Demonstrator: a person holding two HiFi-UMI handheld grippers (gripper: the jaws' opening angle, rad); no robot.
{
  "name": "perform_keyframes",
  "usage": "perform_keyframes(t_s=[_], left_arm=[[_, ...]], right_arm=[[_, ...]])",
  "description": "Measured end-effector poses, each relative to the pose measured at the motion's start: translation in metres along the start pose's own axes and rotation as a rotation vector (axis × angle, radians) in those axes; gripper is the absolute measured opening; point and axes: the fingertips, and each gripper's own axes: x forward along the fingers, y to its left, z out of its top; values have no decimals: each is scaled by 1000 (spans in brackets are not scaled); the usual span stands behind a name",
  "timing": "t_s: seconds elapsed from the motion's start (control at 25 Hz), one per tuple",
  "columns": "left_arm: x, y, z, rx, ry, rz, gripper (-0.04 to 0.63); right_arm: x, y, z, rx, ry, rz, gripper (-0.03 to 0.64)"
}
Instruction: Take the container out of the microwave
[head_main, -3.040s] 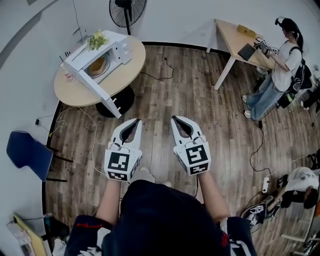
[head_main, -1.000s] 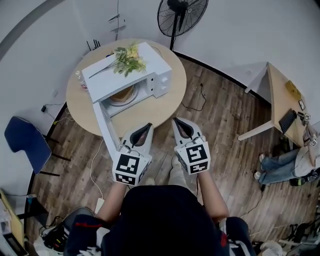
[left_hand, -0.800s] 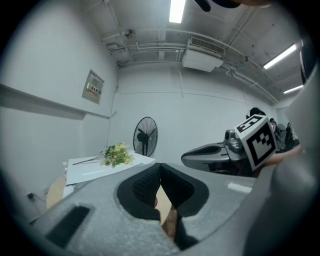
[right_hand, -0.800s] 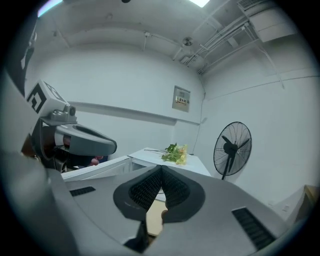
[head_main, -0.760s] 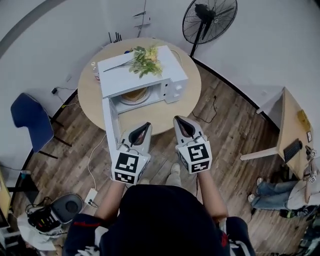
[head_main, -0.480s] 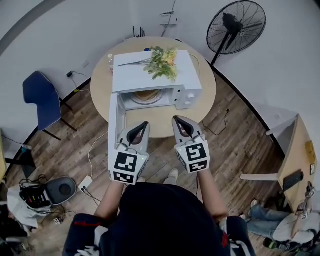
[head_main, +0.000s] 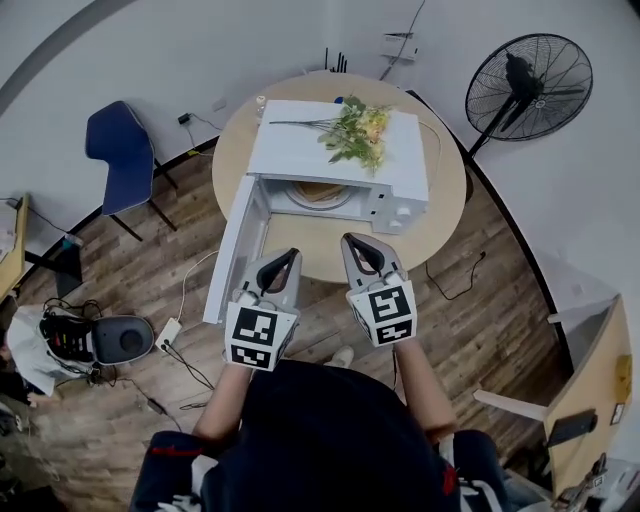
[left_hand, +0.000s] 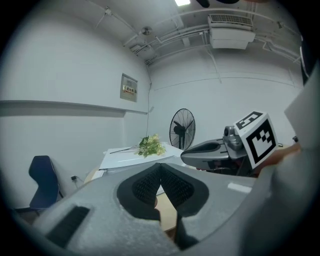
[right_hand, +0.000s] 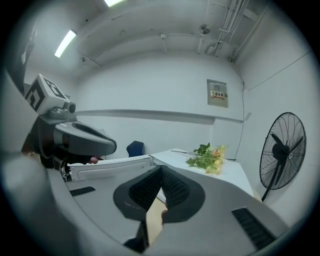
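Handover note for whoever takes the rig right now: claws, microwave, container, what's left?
Left claw: shut, empty. Right claw: shut, empty. Both are held in front of the microwave.
The microwave stands on the round table, its door swung open to the left. The container sits inside. Flowers lie on top.
Done: door open.
Left: reach in, grip the container, bring it out.
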Motion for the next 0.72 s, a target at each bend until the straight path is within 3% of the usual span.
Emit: perform_keyframes(t_s=[0.44,0.72], left_arm=[[18,-26,-20,-39,42,80,14],[29,-16,-30,-69,67,98,14]], right_arm=[[-4,-19,-30,-14,37,98,6],[14,-16,-40,-25,75,145,6]])
